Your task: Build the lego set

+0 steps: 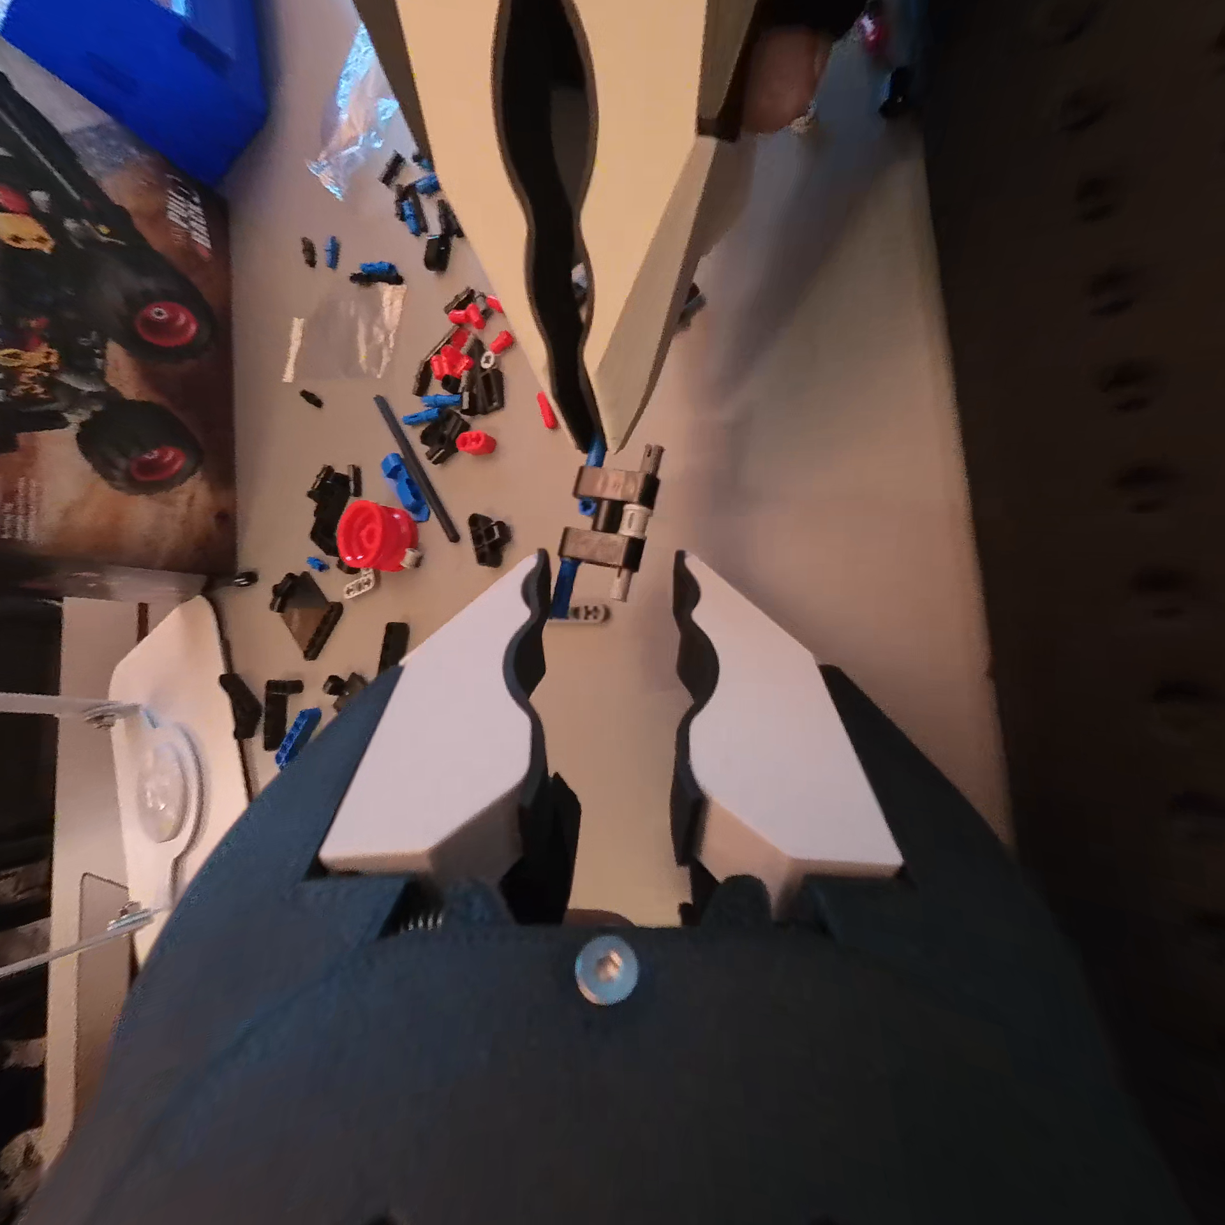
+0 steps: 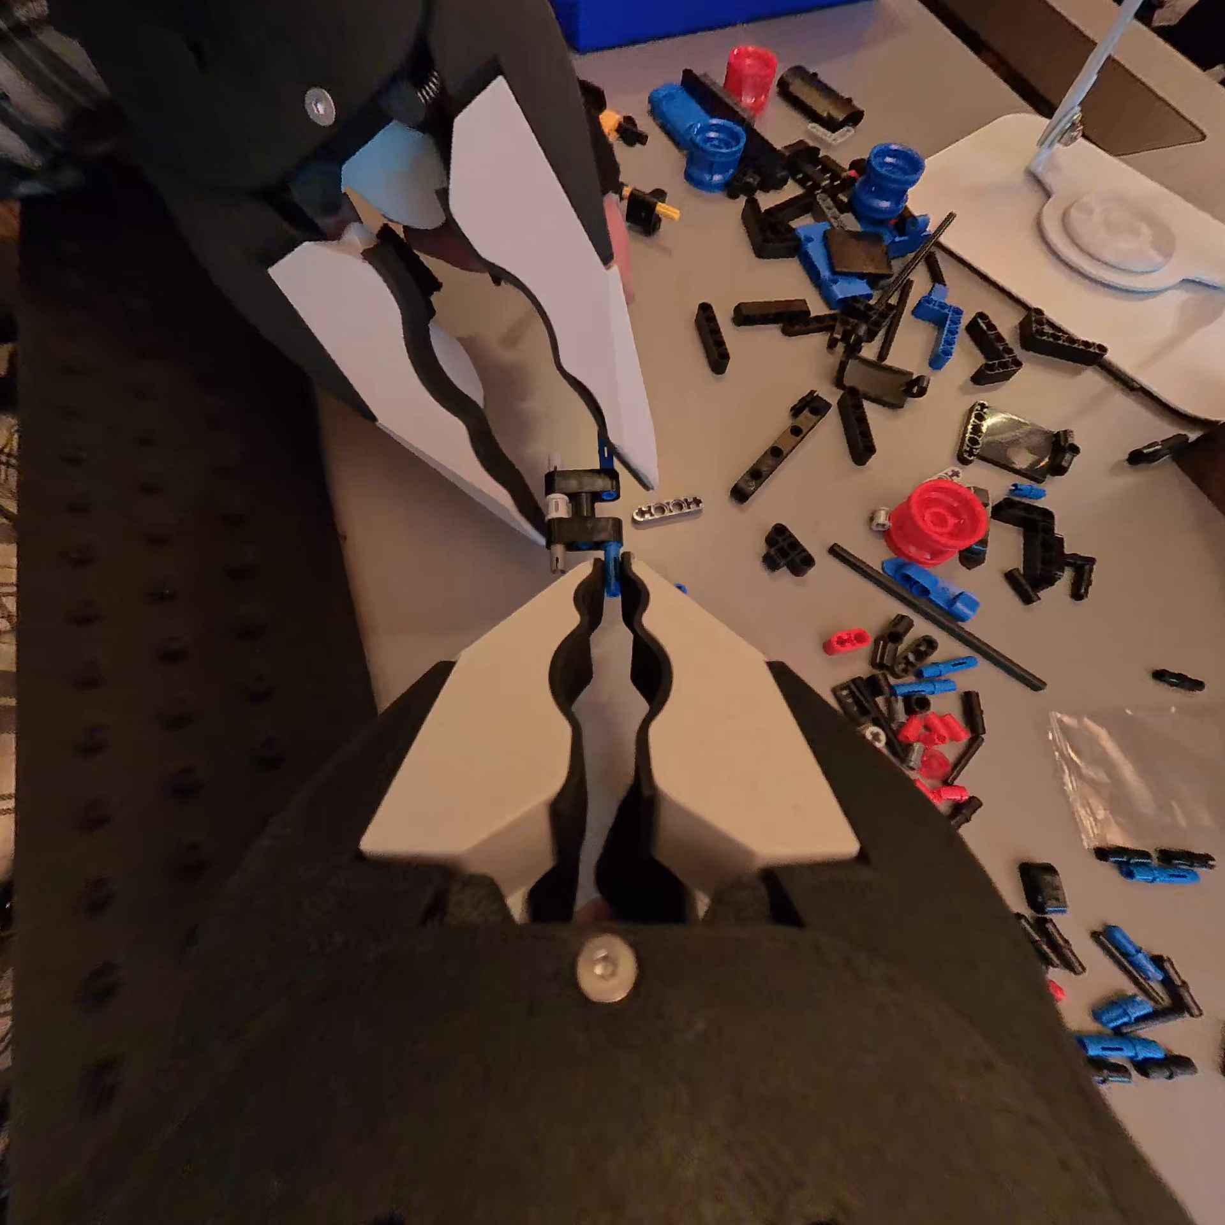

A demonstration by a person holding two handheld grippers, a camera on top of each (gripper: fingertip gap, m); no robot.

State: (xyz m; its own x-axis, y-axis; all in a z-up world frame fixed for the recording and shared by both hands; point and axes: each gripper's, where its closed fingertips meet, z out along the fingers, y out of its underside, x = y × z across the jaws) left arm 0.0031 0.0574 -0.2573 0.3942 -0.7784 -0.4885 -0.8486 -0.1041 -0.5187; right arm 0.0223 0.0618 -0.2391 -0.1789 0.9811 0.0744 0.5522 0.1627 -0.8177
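Note:
A small assembly (image 1: 610, 517) of two black beams on a blue axle and a grey pin hangs just above the grey table (image 1: 762, 530). My right gripper (image 2: 613, 573) is shut on the blue axle's end (image 2: 613, 563) and holds the assembly (image 2: 583, 510) up. It enters the left wrist view from the top (image 1: 600, 447). My left gripper (image 1: 610, 563) is open, its fingertips on either side of the assembly's near end, and grips nothing. In the right wrist view it comes in from the upper left (image 2: 600, 514).
Loose black, blue and red pieces lie on the table, among them a red wheel hub (image 2: 934, 520), blue hubs (image 2: 888, 179), a long black axle (image 2: 934, 616) and a thin grey beam (image 2: 666, 512). The set's box (image 1: 99, 331), a blue bin (image 1: 146, 73) and plastic bags (image 2: 1127, 775) lie beyond them. The tips of both grippers are at nearly the same place.

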